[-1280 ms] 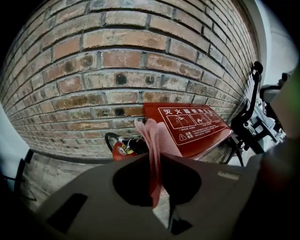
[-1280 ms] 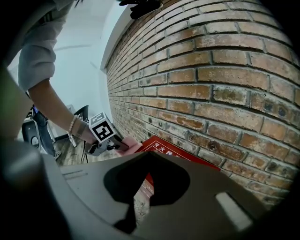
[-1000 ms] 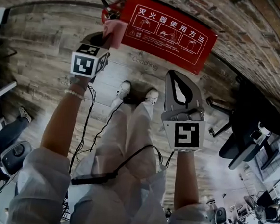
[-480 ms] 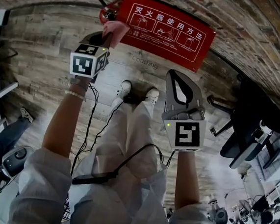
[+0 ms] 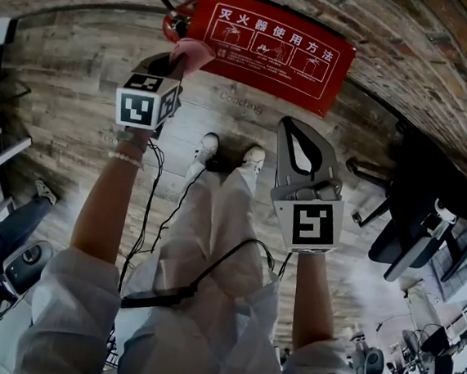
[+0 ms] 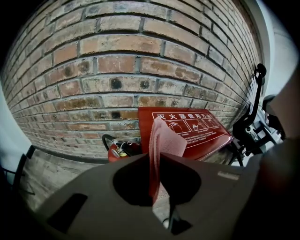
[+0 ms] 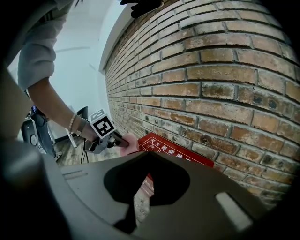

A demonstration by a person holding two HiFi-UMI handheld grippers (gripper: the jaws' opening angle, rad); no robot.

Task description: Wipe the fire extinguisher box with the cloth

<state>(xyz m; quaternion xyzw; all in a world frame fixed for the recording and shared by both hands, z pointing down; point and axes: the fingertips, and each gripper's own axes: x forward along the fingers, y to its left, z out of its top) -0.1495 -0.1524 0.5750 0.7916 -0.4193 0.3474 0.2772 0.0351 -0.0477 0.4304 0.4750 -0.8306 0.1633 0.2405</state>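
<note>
The red fire extinguisher box [image 5: 268, 41] with white printed instructions leans against the brick wall. My left gripper [image 5: 178, 63] is shut on a pink cloth [image 5: 190, 53], which is at the box's left end. In the left gripper view the cloth [image 6: 162, 143] stands upright between the jaws, in front of the box [image 6: 197, 126]. My right gripper [image 5: 292, 129] hangs shut and empty over the floor below the box, apart from it. The right gripper [image 7: 149, 157] looks toward the left gripper [image 7: 105, 129], the cloth [image 7: 131, 143] and the box [image 7: 178, 152].
A red fire extinguisher [image 5: 174, 22] stands just left of the box, by the brick wall [image 6: 122, 70]. A black office chair [image 5: 415, 216] is at the right. The person's legs and shoes [image 5: 208, 148] and cables are on the wooden floor below. Equipment [image 5: 13, 259] sits at the lower left.
The left gripper and pink cloth have shifted a little at the box's left end. The right gripper has hardly moved.
</note>
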